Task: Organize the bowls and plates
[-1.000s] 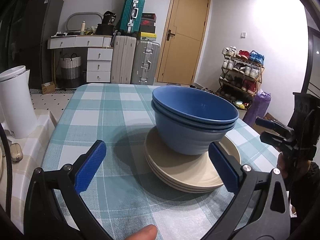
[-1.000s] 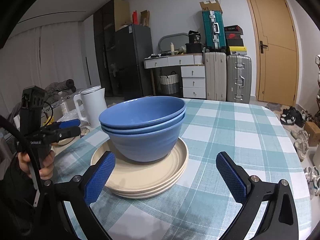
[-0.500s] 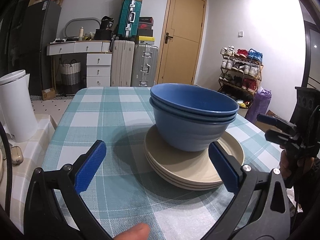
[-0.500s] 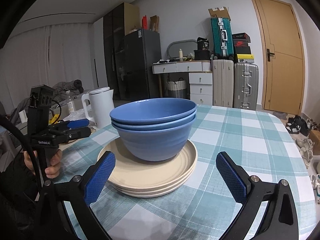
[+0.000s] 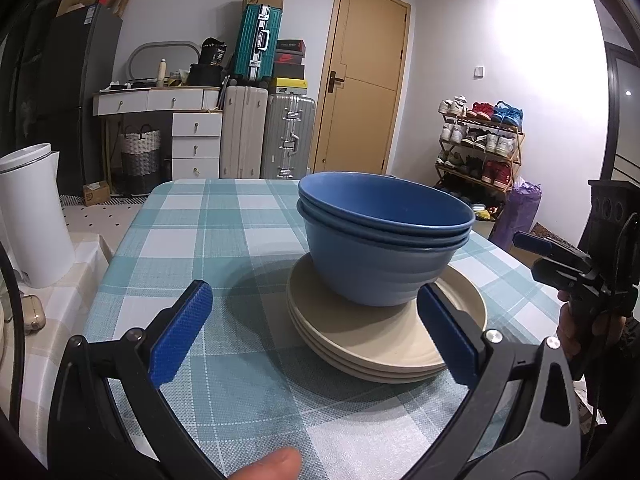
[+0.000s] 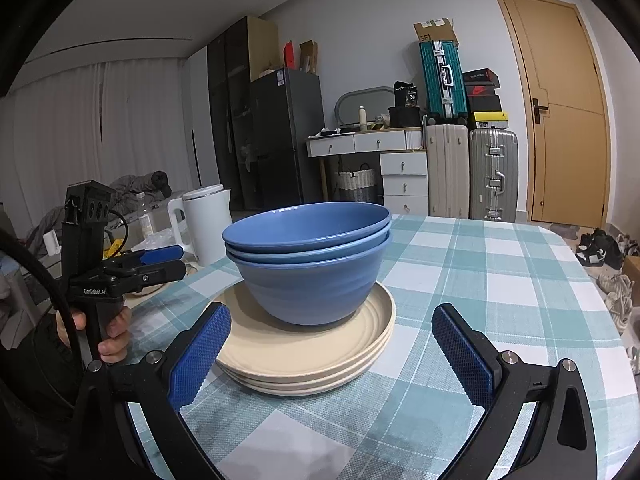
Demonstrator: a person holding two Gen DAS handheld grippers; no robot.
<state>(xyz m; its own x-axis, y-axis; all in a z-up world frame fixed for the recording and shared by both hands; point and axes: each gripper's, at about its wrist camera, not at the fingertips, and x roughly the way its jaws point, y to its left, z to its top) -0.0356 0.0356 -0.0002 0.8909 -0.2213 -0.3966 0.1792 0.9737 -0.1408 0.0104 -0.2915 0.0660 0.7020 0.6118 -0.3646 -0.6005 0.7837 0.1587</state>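
Note:
Three nested blue bowls [image 5: 380,240] [image 6: 312,264] sit on a stack of three beige plates [image 5: 360,340] [image 6: 312,360] on the teal checked tablecloth [image 5: 240,240] [image 6: 480,280]. My left gripper [image 5: 316,332] is open and empty, just short of the stack on its near side. My right gripper [image 6: 332,356] is open and empty, close to the plates' rim on the opposite side. Each gripper shows in the other's view, the right one [image 5: 560,256] at the far right, the left one [image 6: 148,264] at the far left.
A white kettle [image 5: 28,216] [image 6: 204,224] stands on a side surface left of the table. Beyond the table are a white desk with drawers [image 5: 176,132], suitcases [image 5: 264,136], a wooden door [image 5: 360,80] and a shoe rack [image 5: 480,140].
Both grippers have drawn back slightly and tilted up, so the stack sits a little lower and more centred. Bowls and plates have not moved.

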